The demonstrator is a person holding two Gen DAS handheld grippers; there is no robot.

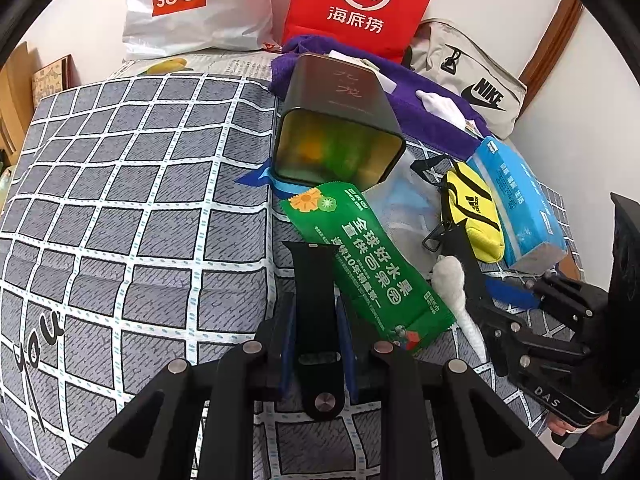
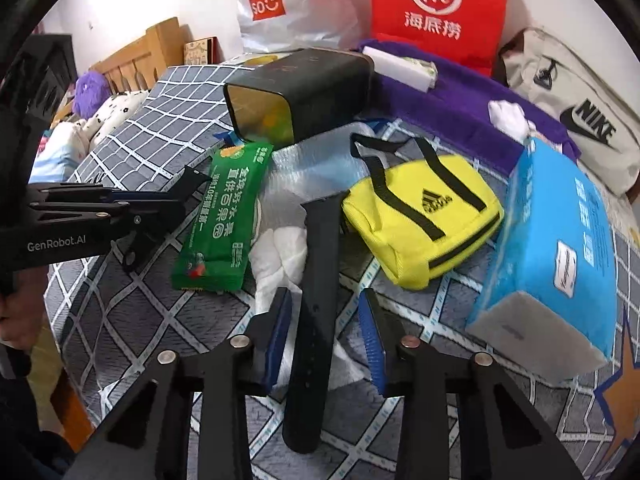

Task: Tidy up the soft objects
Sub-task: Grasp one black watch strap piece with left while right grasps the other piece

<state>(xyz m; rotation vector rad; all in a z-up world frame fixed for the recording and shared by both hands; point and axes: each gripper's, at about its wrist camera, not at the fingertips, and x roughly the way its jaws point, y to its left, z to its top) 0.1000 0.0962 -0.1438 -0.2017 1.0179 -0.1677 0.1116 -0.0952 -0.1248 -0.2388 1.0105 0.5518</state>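
My left gripper (image 1: 316,300) is shut on a black watch strap (image 1: 314,280), whose free end points toward a green snack packet (image 1: 360,264). In the right wrist view that gripper (image 2: 192,184) reaches in from the left above the packet (image 2: 224,220). A second black strap (image 2: 318,240) lies across a white cloth (image 2: 280,256) on the checked bed sheet (image 2: 132,312). It runs between the blue pads (image 2: 276,336) of my right gripper (image 2: 325,294), with a gap on each side. A yellow Adidas pouch (image 2: 420,220) sits just to the right.
A black tin (image 1: 340,120) lies on its side behind the packet, its open mouth facing me. A blue tissue pack (image 2: 552,248), a purple towel (image 2: 452,96), a Nike bag (image 2: 580,128), a red bag (image 2: 436,12) and a Miniso bag (image 2: 288,4) crowd the back and right.
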